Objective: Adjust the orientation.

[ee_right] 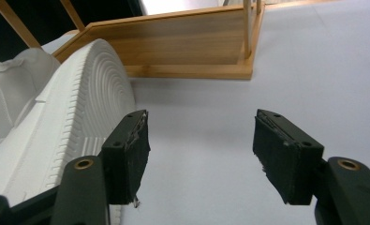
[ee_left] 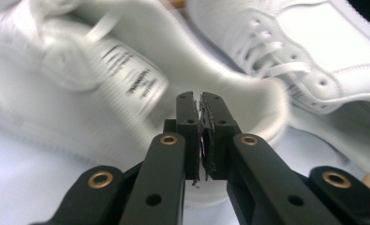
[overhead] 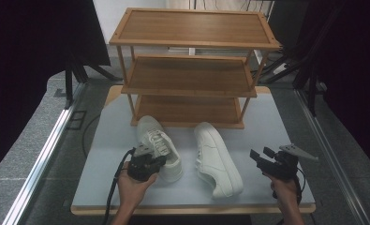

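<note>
Where blur smears it, left shoe (ee_left: 103,70) loses detail.

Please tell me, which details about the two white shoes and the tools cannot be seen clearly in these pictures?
- Printed label inside the left shoe: blurred in the left gripper view, unreadable.
- Left tool: jaws nearly together at that shoe's heel rim; whether they pinch it is unclear.
- Right shoe: cut off by the left edge in the right gripper view; only sole and side show.
- Lowest shelf of the rack: partly hidden under the middle shelf, high view.

Two white sneakers, left sneaker (overhead: 159,147) just ahead of the left jaws, right sneaker (overhead: 217,158) beside the right jaws, one three-tier wooden shoe rack (overhead: 192,65) beyond, one table (overhead: 267,126).
</note>
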Available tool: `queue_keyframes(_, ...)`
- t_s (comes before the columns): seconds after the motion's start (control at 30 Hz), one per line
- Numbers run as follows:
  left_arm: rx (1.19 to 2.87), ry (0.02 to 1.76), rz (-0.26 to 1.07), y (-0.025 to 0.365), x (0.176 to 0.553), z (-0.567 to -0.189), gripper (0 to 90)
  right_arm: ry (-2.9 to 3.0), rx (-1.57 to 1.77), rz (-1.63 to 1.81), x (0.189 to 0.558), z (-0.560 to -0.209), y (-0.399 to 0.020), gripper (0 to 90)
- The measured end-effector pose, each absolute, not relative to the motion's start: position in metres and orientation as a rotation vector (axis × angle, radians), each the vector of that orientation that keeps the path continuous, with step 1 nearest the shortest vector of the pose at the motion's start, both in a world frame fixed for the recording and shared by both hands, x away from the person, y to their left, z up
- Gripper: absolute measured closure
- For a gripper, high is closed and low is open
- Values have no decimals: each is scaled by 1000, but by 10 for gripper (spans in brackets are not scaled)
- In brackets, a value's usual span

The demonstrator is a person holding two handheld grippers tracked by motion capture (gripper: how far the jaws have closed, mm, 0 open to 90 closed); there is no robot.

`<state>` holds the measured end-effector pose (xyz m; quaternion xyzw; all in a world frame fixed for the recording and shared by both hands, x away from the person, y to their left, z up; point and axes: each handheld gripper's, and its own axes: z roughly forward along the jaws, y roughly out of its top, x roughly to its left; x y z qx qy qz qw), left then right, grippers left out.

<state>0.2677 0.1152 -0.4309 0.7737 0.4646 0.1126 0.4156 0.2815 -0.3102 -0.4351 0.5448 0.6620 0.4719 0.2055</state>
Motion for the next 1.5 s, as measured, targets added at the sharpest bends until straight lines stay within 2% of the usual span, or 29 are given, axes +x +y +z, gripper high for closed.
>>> queue_keyframes(0.17, 1961, 1128, 275, 98, 274, -420, 839, 1831, 1535, 1313, 282, -436, -312, 361)
queue_keyframes(0.3, 2016, 1156, 235, 90, 285, -432, 842, 1836, 1523, 1310, 281, -435, -311, 361)
queue_keyframes(0.37, 1966, 1179, 204, 95, 285, -435, 856, 1834, 1525, 1312, 281, -434, -311, 361)
queue_keyframes(0.47, 1950, 1238, 228, 101, 285, -439, 894, 1799, 1530, 1313, 280, -435, -312, 367)
queue_keyframes(0.53, 2006, 1283, 262, 104, 287, -447, 895, 1792, 1535, 1313, 280, -435, -313, 367)
queue_keyframes(0.6, 1938, 1274, 218, 111, 285, -451, 900, 1778, 1541, 1312, 280, -435, -313, 367)
queue_keyframes(1.03, 1951, 1278, 211, 129, 271, -452, 900, 1793, 1548, 1303, 280, -437, -312, 365)
queue_keyframes(1.5, 2012, 1263, 236, 132, 273, -446, 900, 1784, 1567, 1298, 281, -440, -316, 365)
